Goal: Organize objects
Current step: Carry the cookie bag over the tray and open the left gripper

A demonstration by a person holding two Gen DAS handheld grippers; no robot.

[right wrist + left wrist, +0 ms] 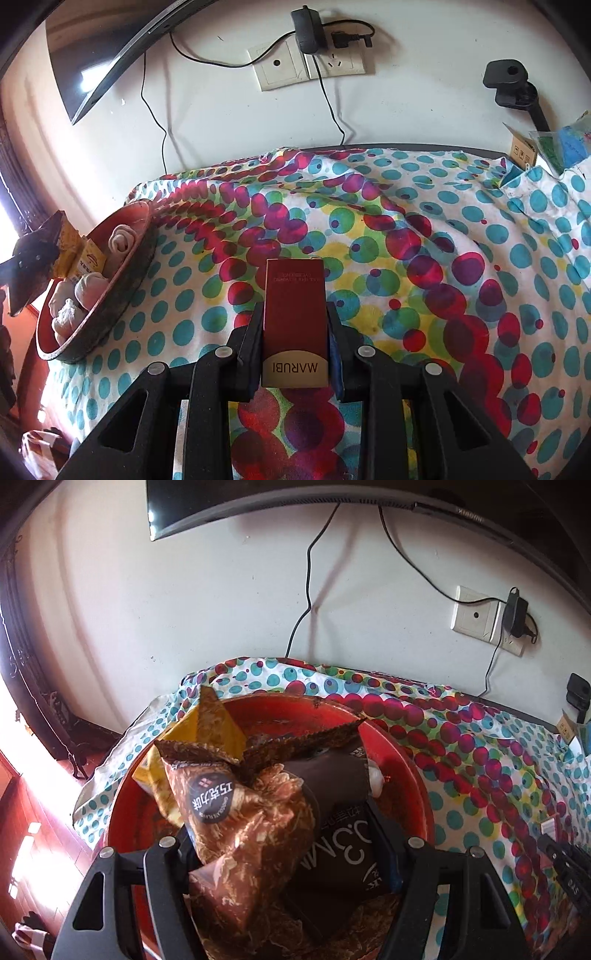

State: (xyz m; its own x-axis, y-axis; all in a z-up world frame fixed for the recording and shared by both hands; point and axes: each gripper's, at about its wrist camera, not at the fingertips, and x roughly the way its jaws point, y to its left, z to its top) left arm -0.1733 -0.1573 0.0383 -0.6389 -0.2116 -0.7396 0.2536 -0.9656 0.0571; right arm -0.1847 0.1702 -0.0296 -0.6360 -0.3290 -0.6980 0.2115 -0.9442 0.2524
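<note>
Gripped lengthwise in the right gripper [294,328], a red MARUBI box [294,321] pointed away over the dotted cloth [424,236]; the left gripper [284,834] clamped snack packets [251,812] above the red basin [402,760].

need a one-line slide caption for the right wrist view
Right tongs clamp a red MARUBI box above the polka-dot cloth, with the red tray of snacks at far left.

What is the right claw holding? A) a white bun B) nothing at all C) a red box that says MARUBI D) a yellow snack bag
C. The right claw is shut on the red MARUBI box, with a black finger pressed against each side of it above the dotted cloth.
</note>
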